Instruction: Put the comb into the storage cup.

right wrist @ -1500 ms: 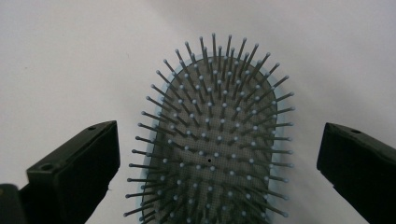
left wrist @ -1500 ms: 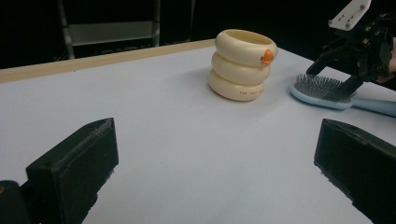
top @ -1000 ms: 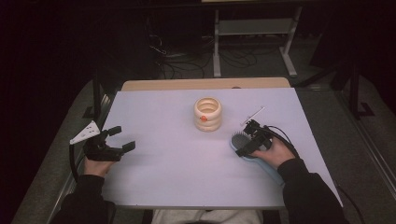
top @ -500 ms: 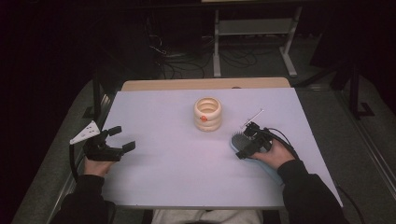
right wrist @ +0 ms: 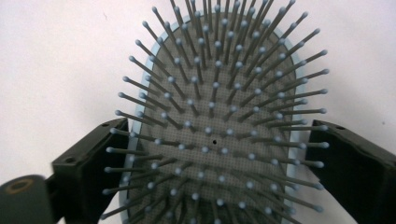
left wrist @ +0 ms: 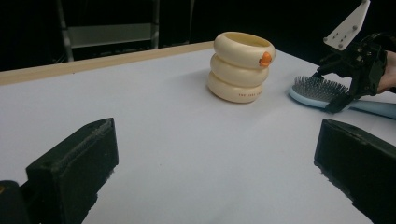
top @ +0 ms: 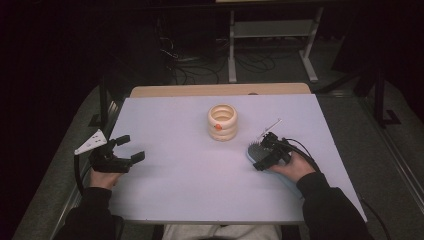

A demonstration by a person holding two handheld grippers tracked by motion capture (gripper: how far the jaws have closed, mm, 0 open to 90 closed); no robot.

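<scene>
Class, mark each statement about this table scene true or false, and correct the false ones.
1. The hairbrush lies bristles up. True.
2. The right gripper straddles the brush head. True; its jaws have just been closing.
3. The left gripper holds the cream ringed holder. False: its jaws stand open, apart from it.
4. The holder lies tipped on its side. False: it stands upright on the table.

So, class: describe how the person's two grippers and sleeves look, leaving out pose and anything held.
Both grippers are black, each with two blocky, flat-faced jaws. The left gripper carries a pale three-cornered plate with small holes on top; the right gripper shows one too in the left gripper view. A black cable trails from each. The person wears dark long sleeves.
</scene>
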